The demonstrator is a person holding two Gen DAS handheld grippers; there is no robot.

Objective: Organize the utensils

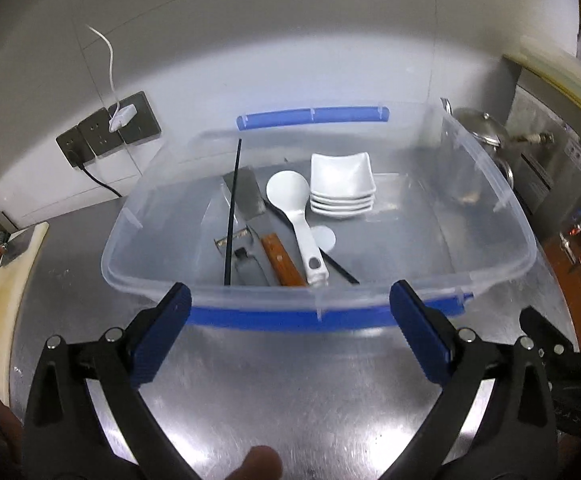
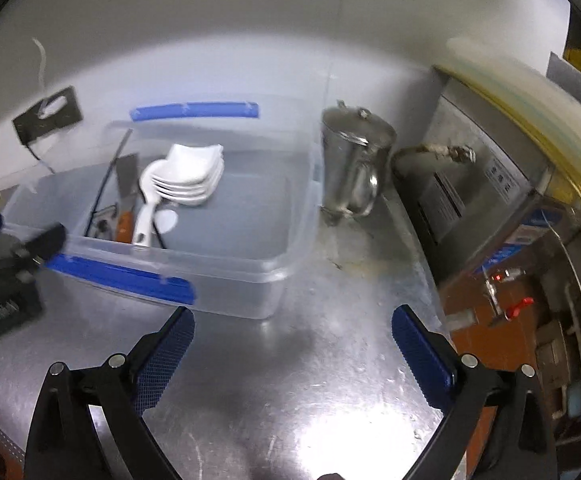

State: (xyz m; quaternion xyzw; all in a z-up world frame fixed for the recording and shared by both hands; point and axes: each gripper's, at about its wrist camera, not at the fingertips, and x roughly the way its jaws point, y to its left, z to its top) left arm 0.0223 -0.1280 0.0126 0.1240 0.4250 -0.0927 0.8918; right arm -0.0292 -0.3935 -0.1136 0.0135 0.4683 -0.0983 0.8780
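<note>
While both grippers hang above the bare steel worktop (image 1: 290, 392) with nothing between their fingers, the utensils already lie gathered in the clear plastic bin (image 1: 490, 216). The left gripper (image 1: 290, 312) has its fingers spread wide apart just short of the bin's near rim and its blue latch, and the right gripper (image 2: 292, 336) is spread just as wide off the bin's near right corner.

Inside the bin, at about 11 o'clock from the left gripper, sit a white rice paddle (image 1: 294, 212), a wooden-handled knife (image 1: 280, 260), a metal scraper (image 1: 246, 192) and a black chopstick (image 1: 232, 216) leaning against the far wall. A stack of small white dishes (image 1: 342, 184) stands at 12 o'clock, touching or just beside the paddle's head. In the right wrist view a steel lidded jug (image 2: 354, 160) stands just outside the bin at 12 o'clock.

My judgement is that the placing step is finished or nearly so, as no loose utensil shows on the worktop. The next move likely calls for finding any remaining item out of view, or else closing up the bin; no lid is visible.
</note>
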